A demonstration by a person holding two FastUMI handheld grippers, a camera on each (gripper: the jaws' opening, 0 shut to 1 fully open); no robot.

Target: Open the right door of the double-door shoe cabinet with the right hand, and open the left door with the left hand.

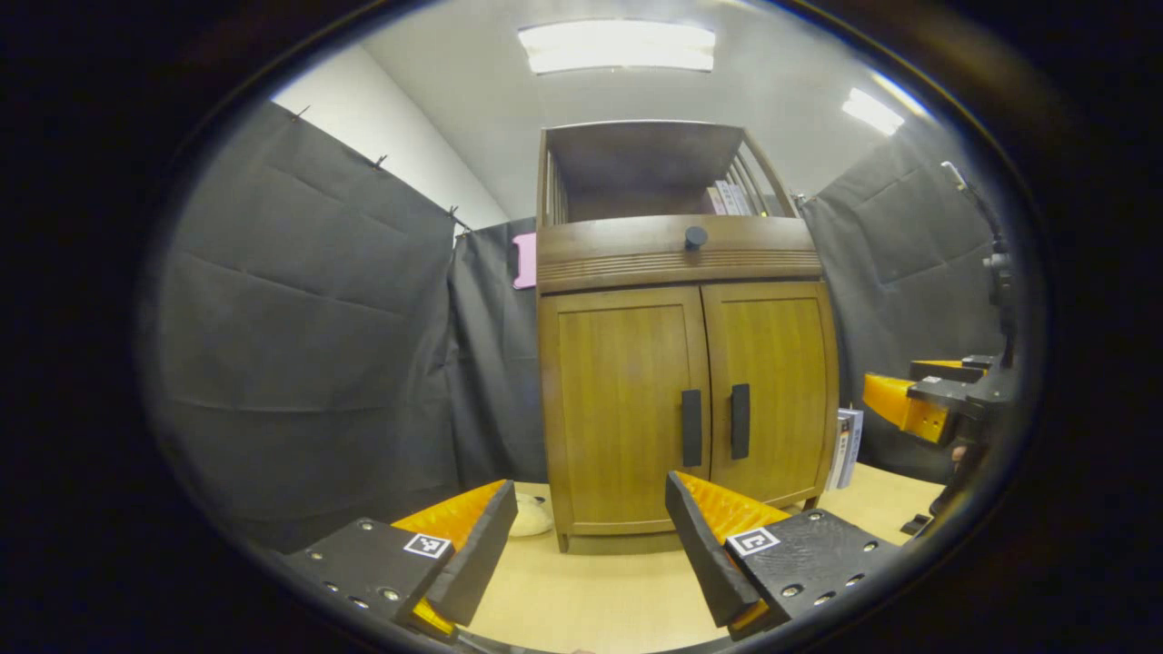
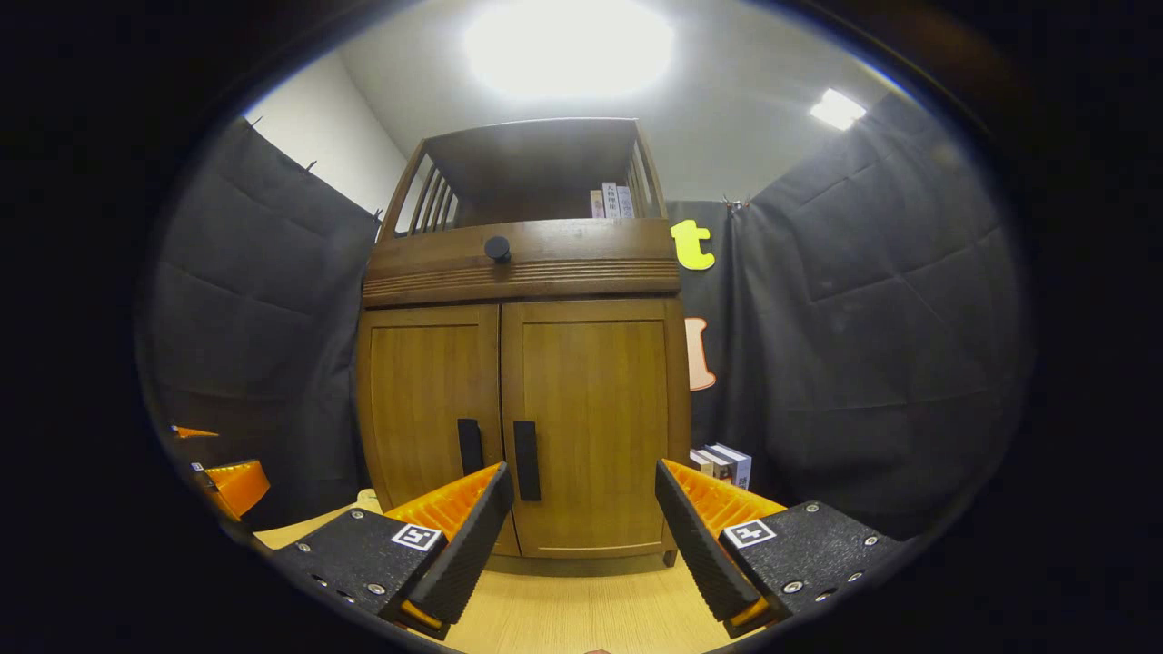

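The shoe cabinet (image 1: pixel 681 400) is standing upright on the pale wooden worktop (image 1: pixel 600 599), backed by the black cloth wall. Both doors are sitting closed and flush. The left door (image 1: pixel 622 409) and the right door (image 1: pixel 772 391) are meeting at the centre seam, each carrying a dark vertical handle beside that seam: the left handle (image 1: pixel 691 427) and the right handle (image 1: pixel 740 421). A drawer front with a round dark knob (image 1: pixel 695 238) is lying above the doors, and books (image 1: pixel 727 198) are standing in the open shelf on top.

In the left gripper view, the left gripper (image 1: pixel 591 536) is facing the cabinet front with its fingers spread wide, gripping nothing and clear of the doors. The right gripper (image 1: pixel 918 404) is showing at the right edge of this view, off to the right of the cabinet.

In the right gripper view, the right gripper (image 2: pixel 581 522) is facing the right door (image 2: pixel 591 427), fingers spread wide and gripping nothing. The right handle (image 2: pixel 526 460) is appearing just beside the left finger, with no visible contact. More books (image 2: pixel 722 463) are lying on the worktop to the right of the cabinet.
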